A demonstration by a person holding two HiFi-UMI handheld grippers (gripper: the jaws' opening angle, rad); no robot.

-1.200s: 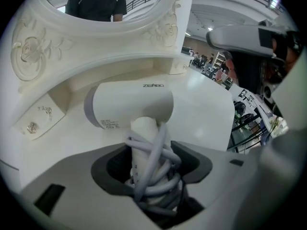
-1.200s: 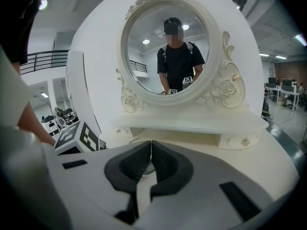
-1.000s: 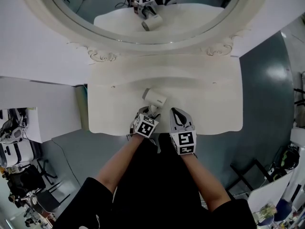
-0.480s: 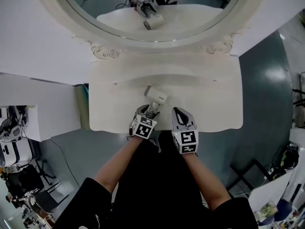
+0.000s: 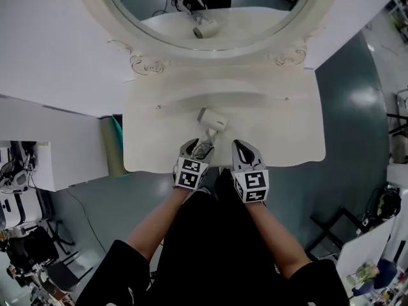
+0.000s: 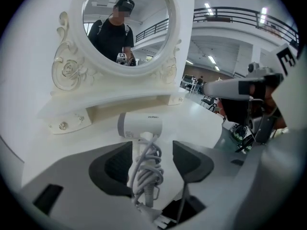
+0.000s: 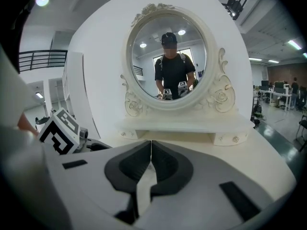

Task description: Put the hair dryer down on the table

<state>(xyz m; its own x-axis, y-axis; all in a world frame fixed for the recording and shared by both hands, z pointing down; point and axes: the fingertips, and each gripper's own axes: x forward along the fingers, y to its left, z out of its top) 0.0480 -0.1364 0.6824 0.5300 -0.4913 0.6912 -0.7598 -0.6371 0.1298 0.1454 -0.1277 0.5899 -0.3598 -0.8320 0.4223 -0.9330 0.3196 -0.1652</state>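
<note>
hair dryer [image 5: 212, 120] on table [image 5: 280, 126], barrel crosswise, handle inside released left claw [image 5: 201, 147]; right claw [image 5: 240, 145] clenched.

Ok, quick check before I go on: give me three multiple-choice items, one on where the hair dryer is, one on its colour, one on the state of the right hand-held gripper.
1. Where is the hair dryer?
A. lying on the table in front of the mirror
B. down on the floor
C. hanging from the mirror frame

2. What colour is its body?
A. black
B. white
C. red

3. How do the jaws of the right hand-held gripper stand?
A. wide apart
B. closed on the cord
C. together, with nothing between them

Answers:
1 A: the head view shows it lying on the tabletop below the mirror.
2 B: its barrel is white in the head view and in the left gripper view.
3 C: the right gripper view shows the pads meeting with nothing between them.
</note>
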